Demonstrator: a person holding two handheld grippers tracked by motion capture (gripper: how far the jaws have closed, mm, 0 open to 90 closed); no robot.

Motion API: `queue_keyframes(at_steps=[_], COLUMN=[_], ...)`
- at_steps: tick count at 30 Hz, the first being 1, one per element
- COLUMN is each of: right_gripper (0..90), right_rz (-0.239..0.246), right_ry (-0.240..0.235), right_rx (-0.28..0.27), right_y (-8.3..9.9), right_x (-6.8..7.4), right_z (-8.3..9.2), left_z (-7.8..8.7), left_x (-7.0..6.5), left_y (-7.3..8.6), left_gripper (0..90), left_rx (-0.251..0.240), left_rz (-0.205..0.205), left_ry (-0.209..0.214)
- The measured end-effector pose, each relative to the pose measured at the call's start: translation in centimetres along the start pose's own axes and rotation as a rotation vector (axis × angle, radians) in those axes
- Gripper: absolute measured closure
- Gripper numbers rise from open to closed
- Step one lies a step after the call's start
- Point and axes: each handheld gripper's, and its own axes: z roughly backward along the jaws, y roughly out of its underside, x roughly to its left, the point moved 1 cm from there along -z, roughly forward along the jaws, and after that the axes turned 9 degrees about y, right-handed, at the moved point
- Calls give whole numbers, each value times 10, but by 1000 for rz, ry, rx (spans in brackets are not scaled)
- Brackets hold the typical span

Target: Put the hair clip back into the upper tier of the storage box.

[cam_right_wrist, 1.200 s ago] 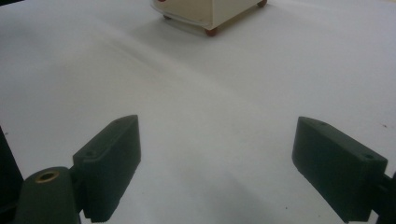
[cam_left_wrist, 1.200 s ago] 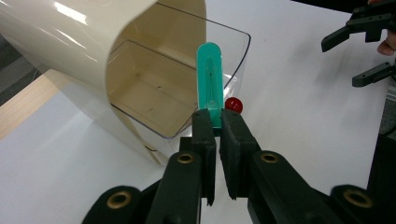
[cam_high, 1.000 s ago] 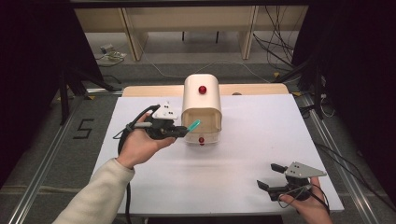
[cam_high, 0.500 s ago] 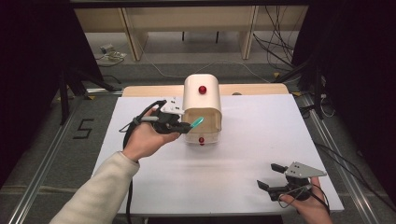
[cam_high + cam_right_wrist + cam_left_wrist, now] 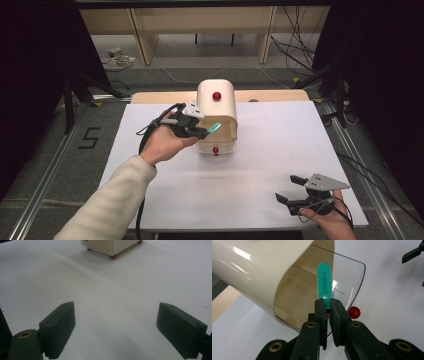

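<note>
Left gripper jaws pinched on a green translucent stick, its tip apparently inside the cream roll-top box mid-tabletop, right gripper jaws wide apart, empty, near right.

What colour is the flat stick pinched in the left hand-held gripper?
Translucent green flat plastic stick, clearest in the left gripper view, held by the left hand-held gripper.

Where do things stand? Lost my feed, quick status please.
Left tool shut on green stick, tip at cream box opening. Right tool open, idle near table edge. Clear lid raised; nothing blocking.
</note>
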Motion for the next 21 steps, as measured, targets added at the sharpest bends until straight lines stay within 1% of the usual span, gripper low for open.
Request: queue_keyframes(at_steps=[10,21], right_gripper=[164,164], right_rz=[1,0], right_ry=[0,-1], right_rx=[0,0], right_y=[0,0], right_x=[0,0], right_z=[0,0], left_z=[-7,-16], left_x=[4,11], left_y=[-5,-9], left_gripper=[843,842], left_rx=[12,27], left_rz=[1,1], left_ry=[-3,-16])
